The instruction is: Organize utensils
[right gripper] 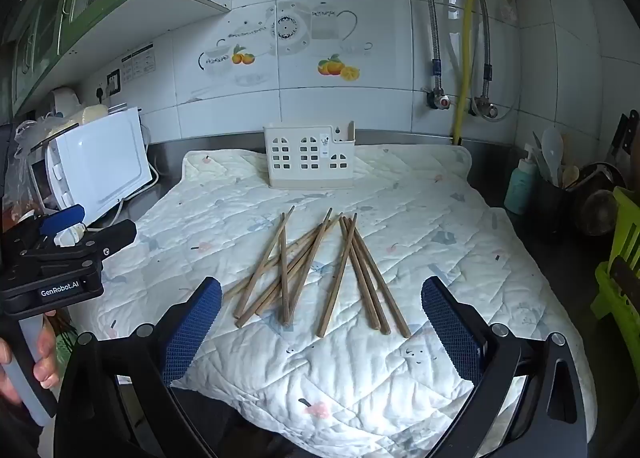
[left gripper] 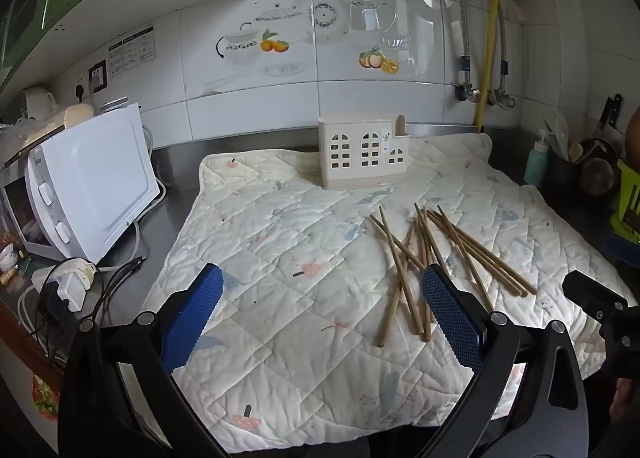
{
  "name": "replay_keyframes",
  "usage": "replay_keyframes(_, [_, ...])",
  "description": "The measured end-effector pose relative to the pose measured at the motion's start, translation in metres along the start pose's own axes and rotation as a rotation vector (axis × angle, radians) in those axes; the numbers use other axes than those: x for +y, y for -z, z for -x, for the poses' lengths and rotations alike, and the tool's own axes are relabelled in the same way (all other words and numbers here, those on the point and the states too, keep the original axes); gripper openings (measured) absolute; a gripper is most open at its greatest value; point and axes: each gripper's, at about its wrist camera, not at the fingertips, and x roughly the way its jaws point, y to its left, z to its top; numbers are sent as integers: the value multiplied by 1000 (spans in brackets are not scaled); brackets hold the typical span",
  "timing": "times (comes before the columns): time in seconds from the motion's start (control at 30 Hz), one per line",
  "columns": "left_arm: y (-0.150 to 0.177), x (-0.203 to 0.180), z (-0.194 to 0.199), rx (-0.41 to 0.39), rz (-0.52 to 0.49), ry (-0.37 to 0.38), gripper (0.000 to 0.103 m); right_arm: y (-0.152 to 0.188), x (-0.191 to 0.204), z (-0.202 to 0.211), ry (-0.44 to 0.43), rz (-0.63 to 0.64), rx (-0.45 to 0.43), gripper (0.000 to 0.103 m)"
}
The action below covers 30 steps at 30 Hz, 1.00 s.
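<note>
Quilted mat (right gripper: 420,225), both grippers wide open, empty

My left tongs (left gripper: 322,322): two matte black arms, each tipped with a blue pad (left gripper: 191,318) of fine waffle texture and pinned by round silver screws (left gripper: 498,318). My right tongs (right gripper: 320,332): identical build, black arms, blue textured pads (right gripper: 452,332), silver pivot screws (right gripper: 500,330). Seen from the right wrist view, my left tool's black body (right gripper: 52,258) carries small screws and a white "GenRobot.AI" label (right gripper: 60,292); its grip is pale grey. My left hand (right gripper: 36,362) around it shows bare skin, fingers pinkish.
</note>
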Motion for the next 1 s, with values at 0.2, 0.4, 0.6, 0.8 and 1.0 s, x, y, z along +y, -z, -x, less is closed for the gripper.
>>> replay_keyframes(0.2, [-4, 4, -2, 4, 20, -5, 98, 0, 0, 0, -12, -5, 15, 97])
replay_keyframes(0.4, [0, -2, 9, -14, -6, 8, 98, 1, 1, 4, -8, -4, 11, 97])
replay_keyframes(0.6, [0, -6, 5, -7, -14, 0, 98, -1, -1, -1, -20, -5, 13, 97])
replay_keyframes(0.8, [1, -6, 5, -12, -12, -5, 98, 0, 2, 1, -24, -9, 7, 97])
replay_keyframes(1.0, [0, -6, 7, -18, -12, -1, 98, -1, 2, 1, -25, -10, 5, 97])
